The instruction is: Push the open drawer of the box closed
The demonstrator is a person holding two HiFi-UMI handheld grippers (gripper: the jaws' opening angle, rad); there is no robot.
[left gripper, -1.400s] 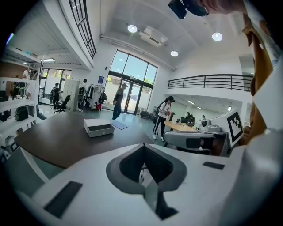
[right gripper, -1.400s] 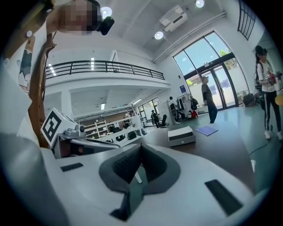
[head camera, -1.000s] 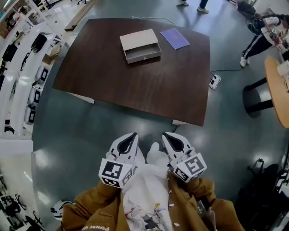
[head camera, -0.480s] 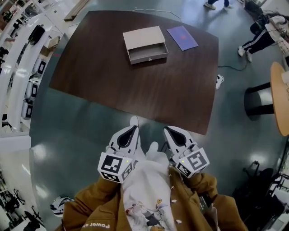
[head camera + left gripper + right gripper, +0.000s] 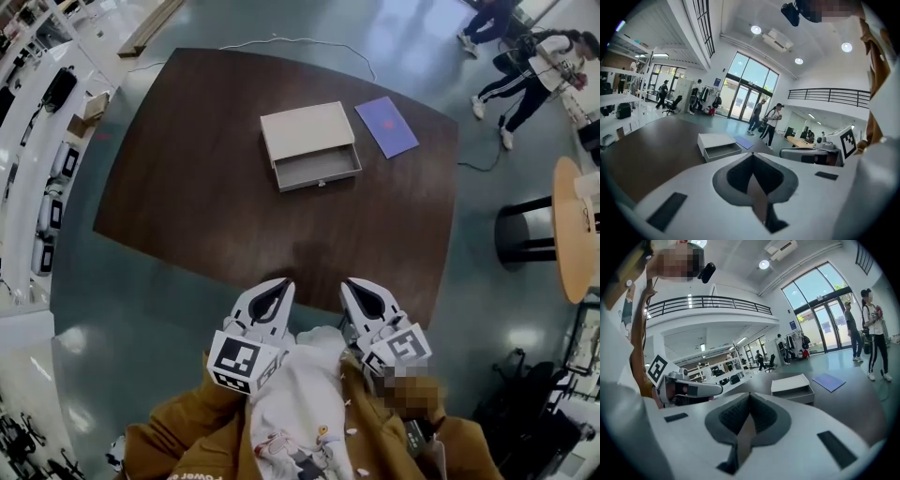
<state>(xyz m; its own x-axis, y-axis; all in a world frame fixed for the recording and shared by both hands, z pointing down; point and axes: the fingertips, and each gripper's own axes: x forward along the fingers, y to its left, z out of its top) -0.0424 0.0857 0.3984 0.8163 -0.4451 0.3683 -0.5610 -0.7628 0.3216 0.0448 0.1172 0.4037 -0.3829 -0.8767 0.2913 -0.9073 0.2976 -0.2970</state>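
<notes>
A beige box lies on the dark brown table, its drawer pulled out toward me and empty. Both grippers are held close to my body, short of the table's near edge and well apart from the box. My left gripper is shut with nothing in it; so is my right gripper. In the left gripper view the box and its drawer lie beyond the shut left gripper. In the right gripper view the box and its drawer show past the shut right gripper.
A purple booklet lies on the table right of the box. A round wooden table and a black stool stand at the right. People walk at the far right; white shelving lines the left.
The table and box have drawn closer and lower in the head view as I stepped toward them. Both grippers have stayed shut and close to my body.
</notes>
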